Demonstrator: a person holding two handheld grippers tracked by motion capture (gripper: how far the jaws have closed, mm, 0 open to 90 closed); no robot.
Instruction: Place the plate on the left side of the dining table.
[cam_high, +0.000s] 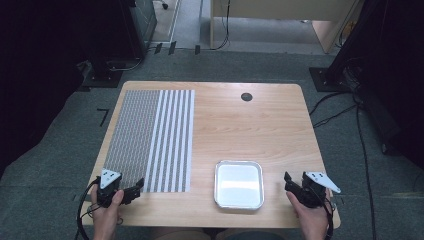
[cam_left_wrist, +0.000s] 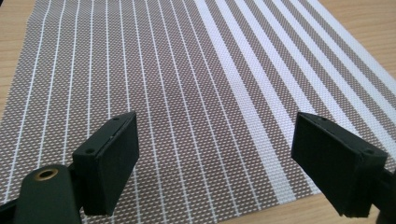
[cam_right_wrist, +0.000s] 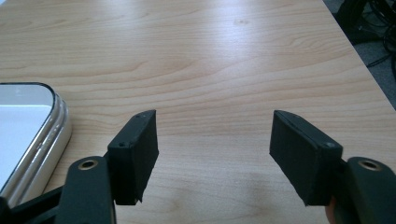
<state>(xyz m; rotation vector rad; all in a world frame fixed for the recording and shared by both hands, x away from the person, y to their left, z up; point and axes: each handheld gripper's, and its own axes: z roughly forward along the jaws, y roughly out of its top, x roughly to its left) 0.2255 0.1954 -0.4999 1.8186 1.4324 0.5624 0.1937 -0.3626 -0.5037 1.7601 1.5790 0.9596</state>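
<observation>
Woven striped mat (cam_high: 152, 140) under left hand-held gripper (cam_high: 131, 191), jaws apart, empty | bare tabletop (cam_high: 250, 130) ahead of right hand-held gripper (cam_high: 289, 182), jaws apart, empty | tray (cam_high: 239, 184) just beside.

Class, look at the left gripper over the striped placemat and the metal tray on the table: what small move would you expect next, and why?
Probably the left gripper eases down to pinch the placemat's near edge. Its jaws stand open right over that edge with nothing between them, while the right gripper, also open and empty, waits beside the tray.
</observation>
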